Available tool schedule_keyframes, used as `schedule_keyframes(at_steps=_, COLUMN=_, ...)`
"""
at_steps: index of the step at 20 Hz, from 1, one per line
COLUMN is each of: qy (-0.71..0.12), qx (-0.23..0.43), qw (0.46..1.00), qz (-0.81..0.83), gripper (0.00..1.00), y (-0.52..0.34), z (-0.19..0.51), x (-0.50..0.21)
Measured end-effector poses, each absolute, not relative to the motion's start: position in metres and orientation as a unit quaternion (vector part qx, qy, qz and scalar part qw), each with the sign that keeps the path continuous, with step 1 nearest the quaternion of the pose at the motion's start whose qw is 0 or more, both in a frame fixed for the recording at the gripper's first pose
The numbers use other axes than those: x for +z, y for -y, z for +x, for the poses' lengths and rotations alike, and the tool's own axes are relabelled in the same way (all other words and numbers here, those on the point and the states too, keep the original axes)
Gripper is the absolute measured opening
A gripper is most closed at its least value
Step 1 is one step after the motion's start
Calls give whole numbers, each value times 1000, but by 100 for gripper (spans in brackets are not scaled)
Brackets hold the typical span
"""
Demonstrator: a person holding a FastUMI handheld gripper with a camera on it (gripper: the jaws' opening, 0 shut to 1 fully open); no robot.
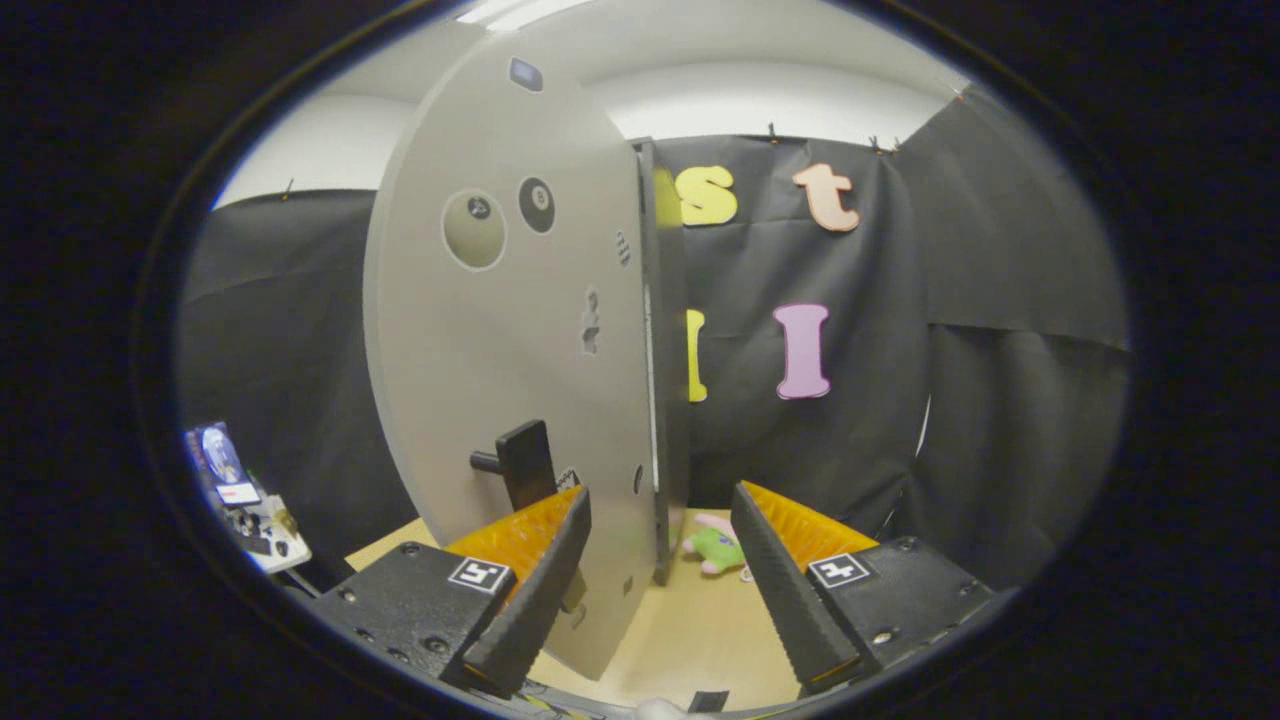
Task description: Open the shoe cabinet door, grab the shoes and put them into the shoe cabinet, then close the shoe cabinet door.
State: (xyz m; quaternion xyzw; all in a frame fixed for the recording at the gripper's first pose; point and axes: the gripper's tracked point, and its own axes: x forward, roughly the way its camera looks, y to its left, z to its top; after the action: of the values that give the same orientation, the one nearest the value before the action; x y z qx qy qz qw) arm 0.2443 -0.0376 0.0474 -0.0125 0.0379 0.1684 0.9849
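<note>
Gripper view shows the gripper [660,520] with its jaws spread apart, gripping nothing. Just ahead, the grey shoe cabinet door [500,330] stands swung open, its lower edge reaching between the jaws, its dark handle [522,463] just beyond the left finger. A small green and pink shoe [716,548] lies on the wooden floor [690,640] beyond them.

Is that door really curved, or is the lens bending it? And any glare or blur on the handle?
Gripper view: fisheye bends the cabinet door into a bow; its handle is sharp and glare-free, just past the open gripper; ceiling light is bright above; the green toy is slightly soft.
</note>
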Motion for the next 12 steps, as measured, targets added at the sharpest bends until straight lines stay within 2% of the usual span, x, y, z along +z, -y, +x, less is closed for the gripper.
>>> schedule_keyframes(at_steps=12, qy=-50, qx=183, qw=981, qz=-27, gripper=97, y=-127, z=270, x=31)
